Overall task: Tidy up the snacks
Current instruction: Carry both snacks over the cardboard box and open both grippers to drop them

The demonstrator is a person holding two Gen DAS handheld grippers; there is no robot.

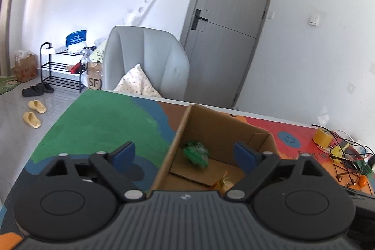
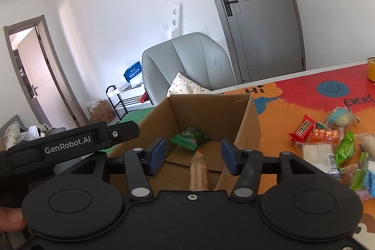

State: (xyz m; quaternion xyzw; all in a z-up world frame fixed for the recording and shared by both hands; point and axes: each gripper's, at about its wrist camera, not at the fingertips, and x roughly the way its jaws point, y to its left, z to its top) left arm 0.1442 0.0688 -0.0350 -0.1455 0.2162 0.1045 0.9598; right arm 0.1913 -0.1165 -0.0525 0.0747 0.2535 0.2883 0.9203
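Reading "GenRobot.AI" on left hand-held gripper (image 2: 93,142), "SF" carton (image 1: 95,82)

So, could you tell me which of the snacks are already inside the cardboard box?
Two: the green packet at the back of the cardboard box and the long beige packet nearer the right gripper. The others lie on the table.

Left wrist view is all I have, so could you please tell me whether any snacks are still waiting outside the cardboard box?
Observer: Yes, a pile of wrapped snacks lies on the mat, to the right of the cardboard box.
Operator: Thank you. Is the right gripper carrying anything?
Observer: No. The right gripper is open over the box. A long pale packet sits inside the box below it, and the pads are clear of it.
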